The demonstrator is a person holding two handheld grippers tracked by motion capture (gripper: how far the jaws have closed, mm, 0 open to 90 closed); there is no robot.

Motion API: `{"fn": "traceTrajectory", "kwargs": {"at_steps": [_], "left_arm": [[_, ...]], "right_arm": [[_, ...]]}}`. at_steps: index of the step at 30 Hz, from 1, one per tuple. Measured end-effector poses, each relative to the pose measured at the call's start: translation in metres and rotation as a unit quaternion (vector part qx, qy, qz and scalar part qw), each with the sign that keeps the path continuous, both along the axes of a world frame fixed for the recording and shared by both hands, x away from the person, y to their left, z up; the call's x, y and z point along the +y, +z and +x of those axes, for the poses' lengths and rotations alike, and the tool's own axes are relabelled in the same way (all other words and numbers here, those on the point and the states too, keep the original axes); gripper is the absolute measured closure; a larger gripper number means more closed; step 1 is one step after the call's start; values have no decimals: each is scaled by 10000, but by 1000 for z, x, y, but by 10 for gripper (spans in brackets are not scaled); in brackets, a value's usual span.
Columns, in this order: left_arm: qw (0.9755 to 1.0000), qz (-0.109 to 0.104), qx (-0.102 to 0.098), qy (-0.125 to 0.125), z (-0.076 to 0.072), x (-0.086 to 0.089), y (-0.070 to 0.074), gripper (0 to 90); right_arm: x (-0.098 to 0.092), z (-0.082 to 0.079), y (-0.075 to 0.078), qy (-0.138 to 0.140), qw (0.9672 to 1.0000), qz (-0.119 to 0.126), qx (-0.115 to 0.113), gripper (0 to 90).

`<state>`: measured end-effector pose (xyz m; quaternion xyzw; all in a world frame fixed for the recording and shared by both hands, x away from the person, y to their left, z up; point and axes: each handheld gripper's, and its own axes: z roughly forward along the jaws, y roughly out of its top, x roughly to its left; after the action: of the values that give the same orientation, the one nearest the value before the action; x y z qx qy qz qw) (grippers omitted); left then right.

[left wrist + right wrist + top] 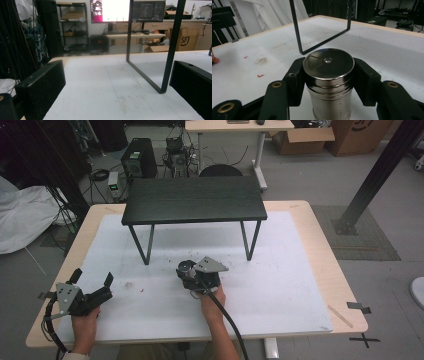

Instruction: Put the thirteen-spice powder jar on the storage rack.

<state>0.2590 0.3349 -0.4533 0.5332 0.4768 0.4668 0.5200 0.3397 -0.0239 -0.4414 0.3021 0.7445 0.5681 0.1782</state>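
In the high view, the left gripper (93,282) rests at the lower left of the white mat (280,285) with its jaws spread wide and empty. At centre, the right gripper (191,272) holds a steel canister (186,267) just in front of the black stand (194,199).

In the left gripper view, a stand leg (170,50) rises at right between the wide jaws.

In the right gripper view, the jaws clamp the canister (329,80) upright at lower centre, with the stand's leg frame (322,27) behind it.
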Motion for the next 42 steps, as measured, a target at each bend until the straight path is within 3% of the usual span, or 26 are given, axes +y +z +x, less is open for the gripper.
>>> {"fn": "traceTrajectory", "kwargs": {"at_steps": [13,29,42], "left_arm": [[10000,4,5,2,0,0,0,9],[10000,1,7,2,0,0,0,9],[10000,-1,9,2,0,0,0,9]], "right_arm": [[-1,-7,28,349,9994,-58,-65,480],[-5,-10,64,609,9981,-13,95,480],[-7,-12,107,898,9959,74,41,480]]}}
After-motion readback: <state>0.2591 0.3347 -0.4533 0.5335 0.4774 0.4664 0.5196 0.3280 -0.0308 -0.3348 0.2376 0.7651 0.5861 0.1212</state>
